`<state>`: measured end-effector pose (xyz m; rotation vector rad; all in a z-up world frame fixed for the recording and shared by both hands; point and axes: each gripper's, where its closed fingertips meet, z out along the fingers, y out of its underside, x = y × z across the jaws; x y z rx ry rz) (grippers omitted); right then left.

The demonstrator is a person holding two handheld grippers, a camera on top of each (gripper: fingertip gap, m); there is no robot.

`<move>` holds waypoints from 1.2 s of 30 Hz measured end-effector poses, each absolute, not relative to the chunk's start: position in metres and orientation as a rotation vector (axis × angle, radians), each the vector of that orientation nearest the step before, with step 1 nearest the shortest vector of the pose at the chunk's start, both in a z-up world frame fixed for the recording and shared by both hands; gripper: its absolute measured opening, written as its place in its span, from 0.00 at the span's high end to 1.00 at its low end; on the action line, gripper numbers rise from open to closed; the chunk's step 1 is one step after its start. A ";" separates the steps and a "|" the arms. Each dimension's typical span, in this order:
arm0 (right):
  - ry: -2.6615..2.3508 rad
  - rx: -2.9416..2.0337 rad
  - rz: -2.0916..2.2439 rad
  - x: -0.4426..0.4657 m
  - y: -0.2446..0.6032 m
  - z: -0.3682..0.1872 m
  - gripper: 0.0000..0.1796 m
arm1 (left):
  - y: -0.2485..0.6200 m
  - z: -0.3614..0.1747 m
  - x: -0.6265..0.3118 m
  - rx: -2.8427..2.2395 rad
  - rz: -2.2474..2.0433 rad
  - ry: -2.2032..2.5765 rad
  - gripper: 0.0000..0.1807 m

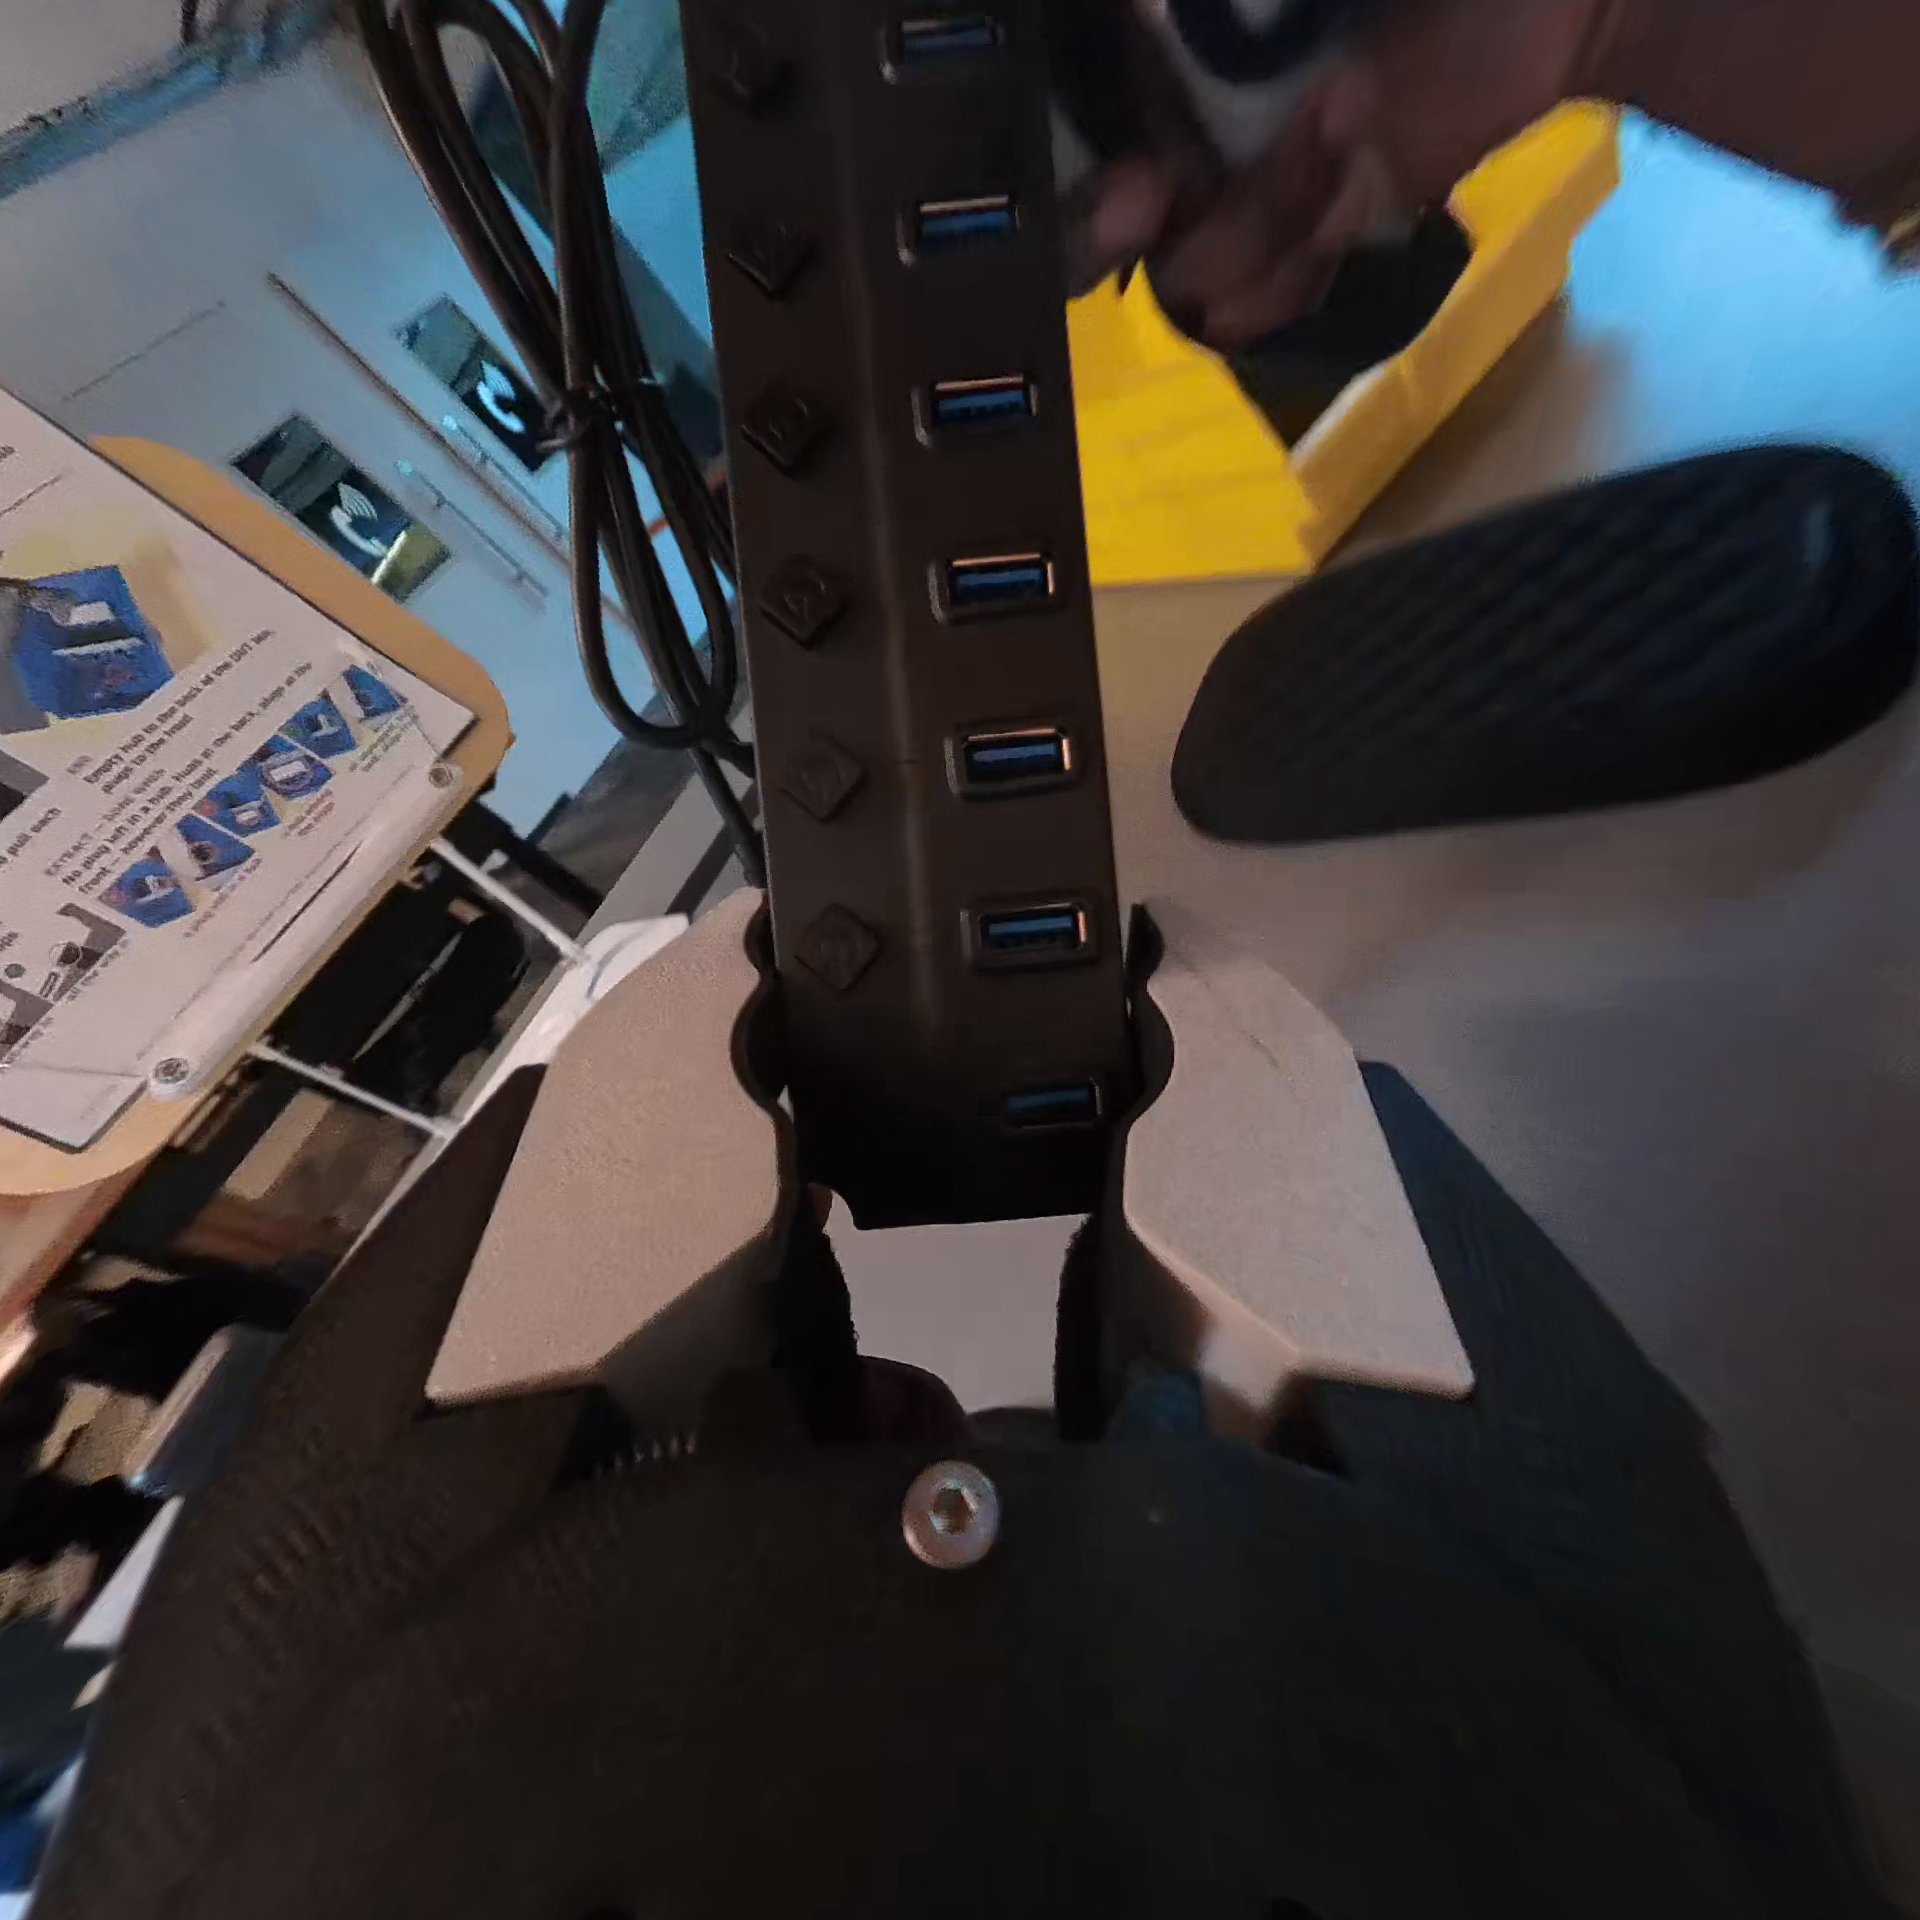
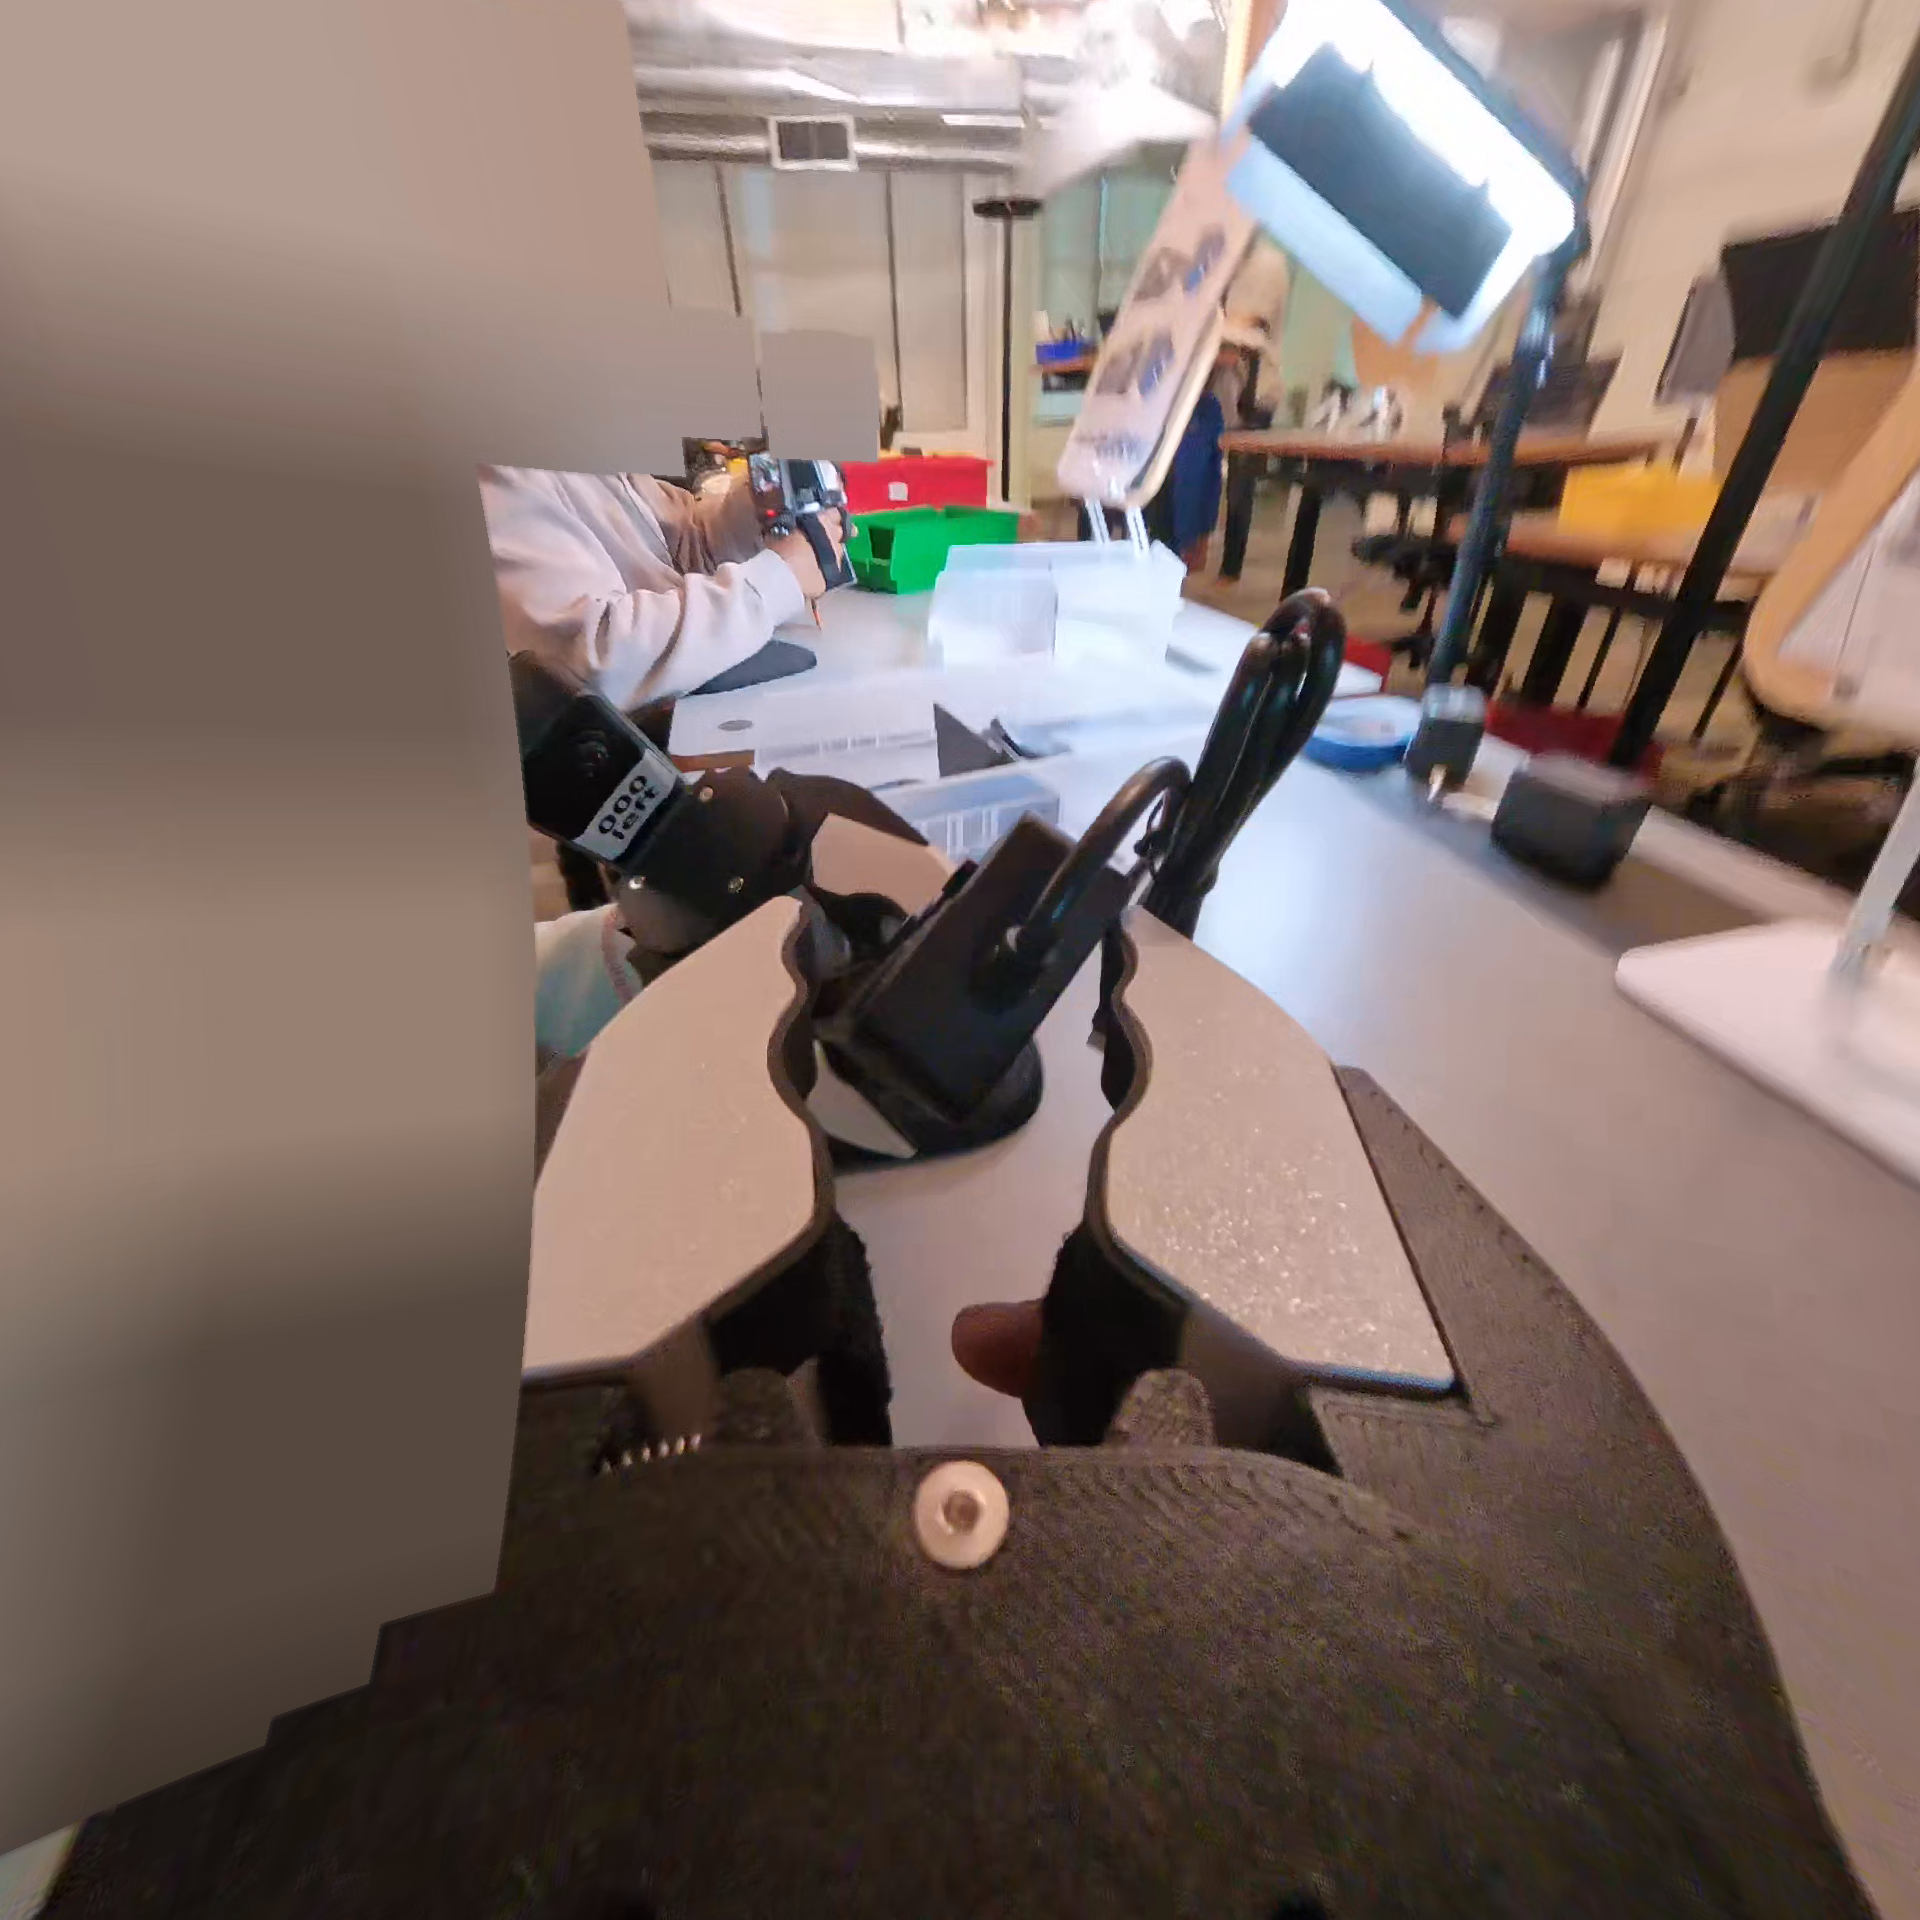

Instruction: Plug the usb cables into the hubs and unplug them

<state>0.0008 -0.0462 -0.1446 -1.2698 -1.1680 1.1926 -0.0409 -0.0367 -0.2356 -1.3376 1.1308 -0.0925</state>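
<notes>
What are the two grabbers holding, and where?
The left hand-held gripper clamps the black USB hub by its near end. The right hand-held gripper is open, holding nothing.

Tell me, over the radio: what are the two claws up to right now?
Left claw shut on the black USB hub, all visible ports empty. Right claw open, holding nothing, hub's end just ahead. Bundled black cable hangs beside the hub.
</notes>
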 end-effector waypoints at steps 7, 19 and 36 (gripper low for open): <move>-0.839 -1.709 1.176 0.043 -0.014 -0.212 0.81 | -0.037 -0.290 -0.024 -1.520 -0.072 1.332 0.65; -0.729 -2.212 0.747 0.106 0.004 -0.303 0.75 | -0.041 -0.339 0.009 -1.719 -0.151 1.653 0.65; -0.789 -2.164 0.226 0.127 0.007 -0.279 0.76 | -0.046 -0.246 -0.055 -1.732 -0.317 1.128 0.54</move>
